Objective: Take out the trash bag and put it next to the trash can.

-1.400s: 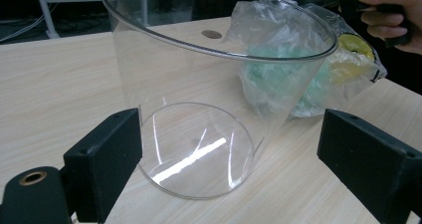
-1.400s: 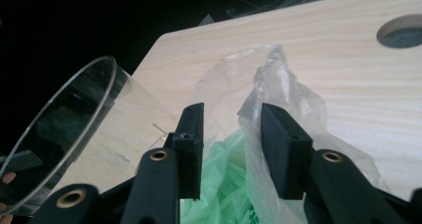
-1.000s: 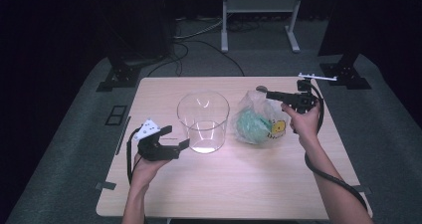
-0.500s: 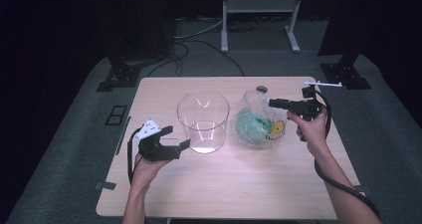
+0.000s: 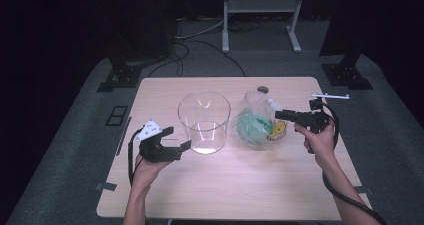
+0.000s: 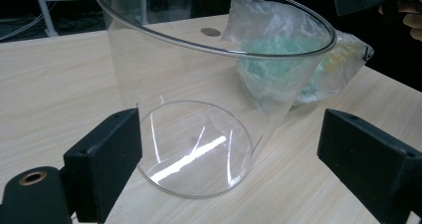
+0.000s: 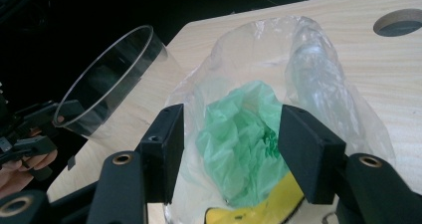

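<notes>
Two grippers are at work over a pale wooden table (image 5: pixel 240 185), and the clear plastic bag (image 5: pixel 257 120) serves as the landmark here. The right gripper (image 7: pixel 229 149) hovers just above that bag, its two black jaws spread part-way and straddling the crumpled green stuffing (image 7: pixel 244 139) seen through the film; the pads do not press on the plastic, and nothing is held. Its jaws have just been opening, with the bag's bulge below and between them. In the high view the right gripper (image 5: pixel 285 115) reaches the bag's right flank, gripped by the right hand (image 5: pixel 316 137). A yellow patch (image 7: pixel 249 215) shows at the bag's near bottom edge, under the green filling. The bag's gathered top (image 5: pixel 260 99) points toward the far table edge, near a round hole (image 5: pixel 262 90) in the tabletop.

Just left of the bag stands an upright clear plastic cylinder (image 5: pixel 204 122), open at the top; whether the two touch cannot be told. Left of that container again is the left gripper (image 5: pixel 172 144), held by the left hand (image 5: pixel 147 167) low over the table. Its jaws stand wide apart and empty, aimed at the cylinder's base (image 6: pixel 194 152), with a gap on each side. A black cable (image 5: pixel 131 155) loops from the left gripper.
</notes>
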Motion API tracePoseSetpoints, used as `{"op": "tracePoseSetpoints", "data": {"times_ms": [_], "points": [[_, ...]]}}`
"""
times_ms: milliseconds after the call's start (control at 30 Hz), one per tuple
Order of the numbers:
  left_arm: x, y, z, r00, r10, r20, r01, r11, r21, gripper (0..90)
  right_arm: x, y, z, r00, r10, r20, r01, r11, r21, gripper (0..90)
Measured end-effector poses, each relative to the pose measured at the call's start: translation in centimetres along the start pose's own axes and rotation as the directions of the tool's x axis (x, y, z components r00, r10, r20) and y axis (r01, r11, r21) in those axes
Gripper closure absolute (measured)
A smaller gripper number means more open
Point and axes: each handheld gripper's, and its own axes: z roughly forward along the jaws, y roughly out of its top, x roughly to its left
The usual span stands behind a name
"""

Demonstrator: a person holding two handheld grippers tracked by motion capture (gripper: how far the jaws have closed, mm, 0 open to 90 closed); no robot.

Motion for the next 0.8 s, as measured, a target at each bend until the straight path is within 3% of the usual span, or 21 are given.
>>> {"op": "tracePoseSetpoints", "data": {"times_ms": [800], "points": [[-0.1,-0.1,0.1,1.0000,-0.001,-0.001,0.001,1.0000,0.005,9.3,-1.2,-3.6,-2.3,0.9999,0.003,0.012,-0.003,1.000,-0.015,40.9]]}}
